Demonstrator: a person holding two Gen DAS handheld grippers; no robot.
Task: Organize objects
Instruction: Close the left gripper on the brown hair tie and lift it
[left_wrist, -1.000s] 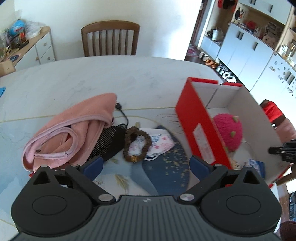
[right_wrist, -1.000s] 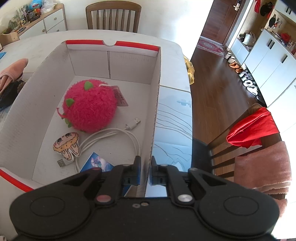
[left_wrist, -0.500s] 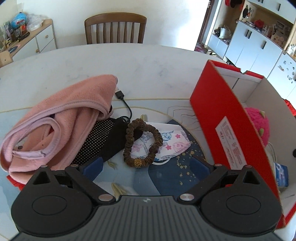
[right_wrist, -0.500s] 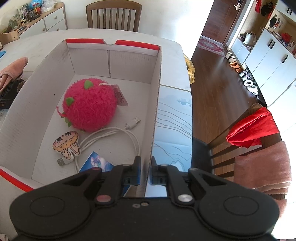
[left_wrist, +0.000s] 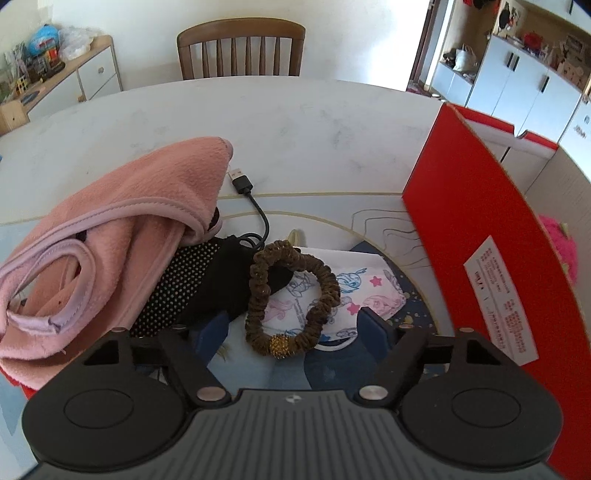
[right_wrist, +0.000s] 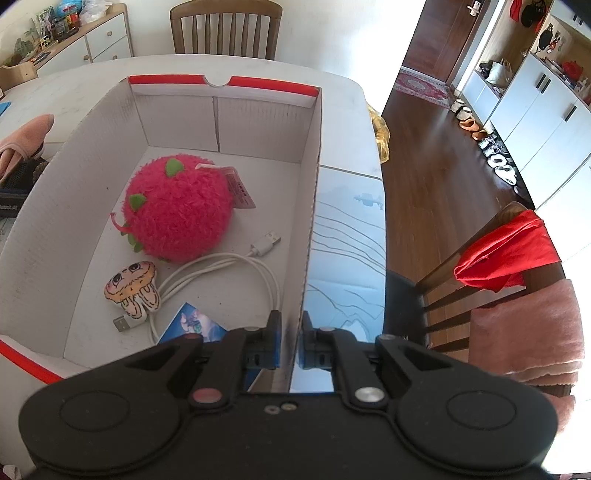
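The left claw (left_wrist: 293, 326) is closing around the brown scrunchie (left_wrist: 291, 299), pads not yet touching it. The right claw (right_wrist: 289, 345) pinches the box (right_wrist: 312, 206) wall.

fuzzy pink cloth (left_wrist: 110, 236), cardboard box (right_wrist: 310, 192)

A brown scrunchie (left_wrist: 291, 299) with a gold bead lies on a white face mask (left_wrist: 354, 295) printed with pink and blue cartoons and stars. The towel (left_wrist: 110, 236) is pink, the pouch (left_wrist: 195, 284) black with pale dots. The box (right_wrist: 221, 122) is red outside, white inside, holding a fuzzy magenta plush (right_wrist: 177, 214) with green leaves.
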